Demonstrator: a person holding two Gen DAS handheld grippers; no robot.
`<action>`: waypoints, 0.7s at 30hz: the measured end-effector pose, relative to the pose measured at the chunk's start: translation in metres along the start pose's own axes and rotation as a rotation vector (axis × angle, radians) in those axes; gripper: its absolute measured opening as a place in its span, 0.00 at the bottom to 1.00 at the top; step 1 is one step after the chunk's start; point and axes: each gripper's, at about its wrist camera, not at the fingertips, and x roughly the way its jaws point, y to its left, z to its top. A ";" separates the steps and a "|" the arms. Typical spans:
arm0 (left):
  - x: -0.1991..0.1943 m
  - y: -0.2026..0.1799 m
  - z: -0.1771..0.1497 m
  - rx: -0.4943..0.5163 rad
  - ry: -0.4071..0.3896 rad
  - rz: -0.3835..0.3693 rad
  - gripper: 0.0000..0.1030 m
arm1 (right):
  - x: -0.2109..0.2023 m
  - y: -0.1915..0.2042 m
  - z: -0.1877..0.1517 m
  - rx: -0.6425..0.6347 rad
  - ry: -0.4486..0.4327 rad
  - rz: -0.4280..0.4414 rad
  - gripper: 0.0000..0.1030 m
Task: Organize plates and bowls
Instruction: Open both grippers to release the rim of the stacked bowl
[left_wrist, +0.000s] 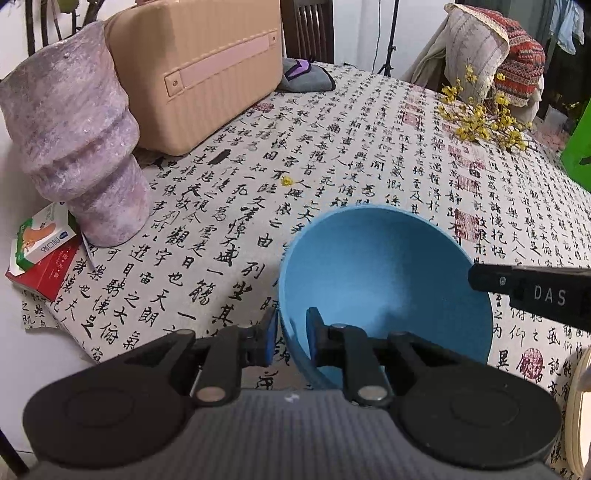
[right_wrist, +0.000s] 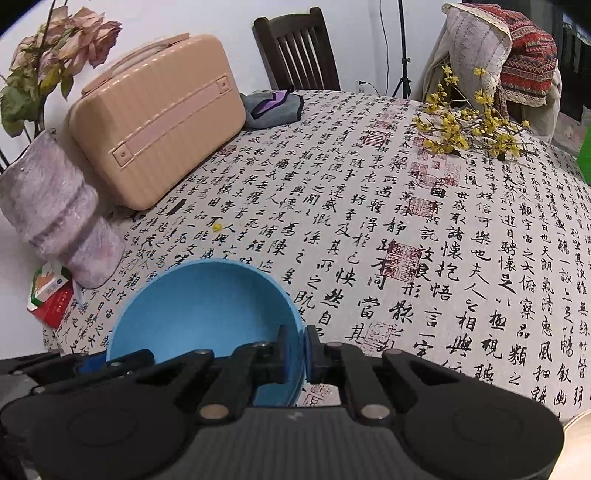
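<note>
A blue bowl (left_wrist: 384, 280) sits low over the calligraphy tablecloth (left_wrist: 332, 147); whether it rests on the cloth I cannot tell. My left gripper (left_wrist: 292, 339) straddles its near-left rim, one pad outside and one inside, with a small gap showing beside the inner pad. In the right wrist view the same bowl (right_wrist: 199, 314) has its right rim pinched between the pads of my right gripper (right_wrist: 300, 354), which is shut on it. The right gripper's black finger (left_wrist: 491, 280) shows at the bowl's right edge. Part of the left gripper (right_wrist: 85, 363) shows at the bowl's lower left.
A purple ribbed vase (left_wrist: 74, 140) and small boxes (left_wrist: 44, 258) stand at the left. A beige case (left_wrist: 199, 70) lies behind, with a grey pouch (left_wrist: 306, 77) and a yellow flower branch (left_wrist: 484, 118) farther back. A pale plate rim (left_wrist: 578, 406) shows at the lower right.
</note>
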 end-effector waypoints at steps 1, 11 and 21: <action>-0.001 0.000 0.000 -0.002 -0.009 0.005 0.19 | 0.000 -0.001 0.000 0.006 0.002 0.000 0.08; -0.015 0.007 0.002 -0.041 -0.074 -0.009 0.53 | -0.005 -0.004 -0.002 0.032 -0.017 0.028 0.26; -0.037 0.016 -0.001 -0.094 -0.182 -0.041 1.00 | -0.018 -0.022 -0.005 0.069 -0.065 0.064 0.92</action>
